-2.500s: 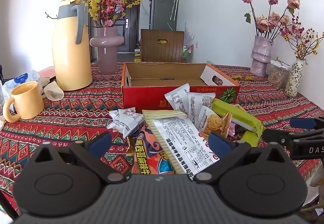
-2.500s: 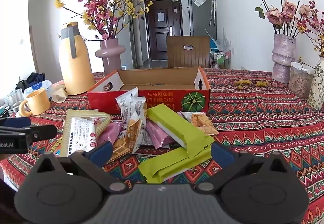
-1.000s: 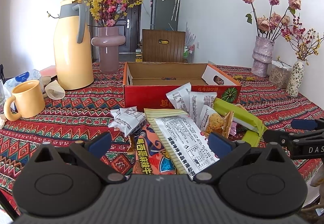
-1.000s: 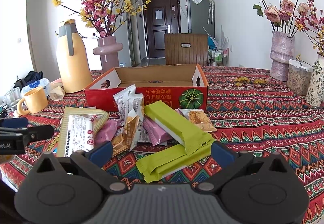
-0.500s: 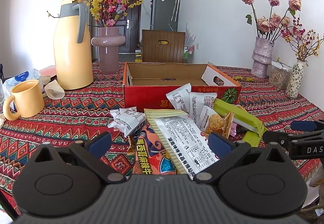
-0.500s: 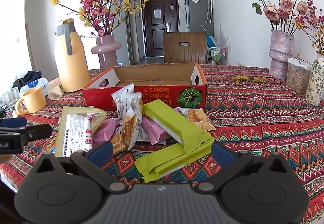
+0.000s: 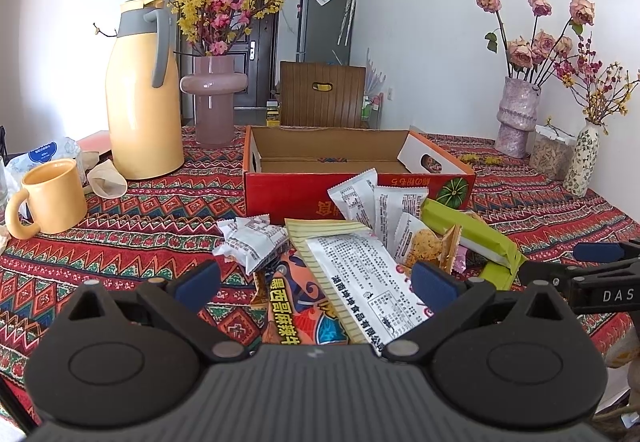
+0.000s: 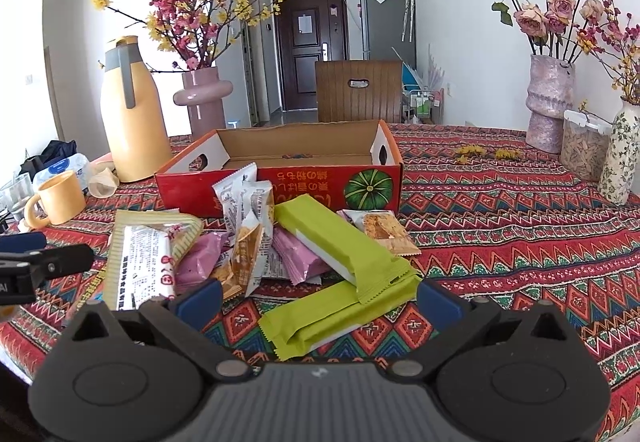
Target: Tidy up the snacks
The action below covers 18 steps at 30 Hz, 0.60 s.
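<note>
— Patterned red tablecloth under what?
— A snack pile touching an open red cardboard box with a pumpkin picture and Chinese print; packet text is too small to read. "DAS" marks the right gripper.
— Grippers?
— Left gripper and the right both spread wide, empty. Yellow jug and mug stand left.

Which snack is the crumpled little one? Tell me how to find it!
Start at the red cardboard box in the middle of the patterned tablecloth. The snack pile lies in front of it, and at the pile's left edge, toward the yellow mug, sits the crumpled packet. It is small, puffy and white with grey print, while its neighbours are long and flat.
</note>
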Motion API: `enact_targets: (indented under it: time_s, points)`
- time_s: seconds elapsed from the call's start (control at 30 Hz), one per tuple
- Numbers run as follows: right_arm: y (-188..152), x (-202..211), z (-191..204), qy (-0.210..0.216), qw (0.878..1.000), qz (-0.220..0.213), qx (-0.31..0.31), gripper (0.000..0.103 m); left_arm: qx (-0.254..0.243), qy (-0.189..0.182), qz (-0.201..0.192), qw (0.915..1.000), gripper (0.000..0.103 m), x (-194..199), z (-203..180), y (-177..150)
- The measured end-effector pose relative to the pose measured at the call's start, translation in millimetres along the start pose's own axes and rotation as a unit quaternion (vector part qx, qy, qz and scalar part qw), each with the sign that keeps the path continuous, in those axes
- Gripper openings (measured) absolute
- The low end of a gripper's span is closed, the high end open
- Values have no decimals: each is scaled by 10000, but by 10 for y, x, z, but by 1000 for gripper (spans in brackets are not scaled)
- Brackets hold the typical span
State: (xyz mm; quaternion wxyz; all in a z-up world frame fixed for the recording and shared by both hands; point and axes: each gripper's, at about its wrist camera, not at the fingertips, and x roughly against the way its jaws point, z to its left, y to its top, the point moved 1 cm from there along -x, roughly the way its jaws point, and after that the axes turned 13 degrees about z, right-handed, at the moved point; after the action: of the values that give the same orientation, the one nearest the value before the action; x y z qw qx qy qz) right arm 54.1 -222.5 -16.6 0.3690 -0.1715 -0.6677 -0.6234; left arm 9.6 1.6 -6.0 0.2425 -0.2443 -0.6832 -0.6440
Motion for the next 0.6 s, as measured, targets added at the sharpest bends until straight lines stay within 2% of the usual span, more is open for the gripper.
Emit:
enact_targets:
  time_s: [0.6]
  points:
    - [45,-124,-31,-21,10000,83,-22,103,27,-56,14,10000,103,-115,53,10]
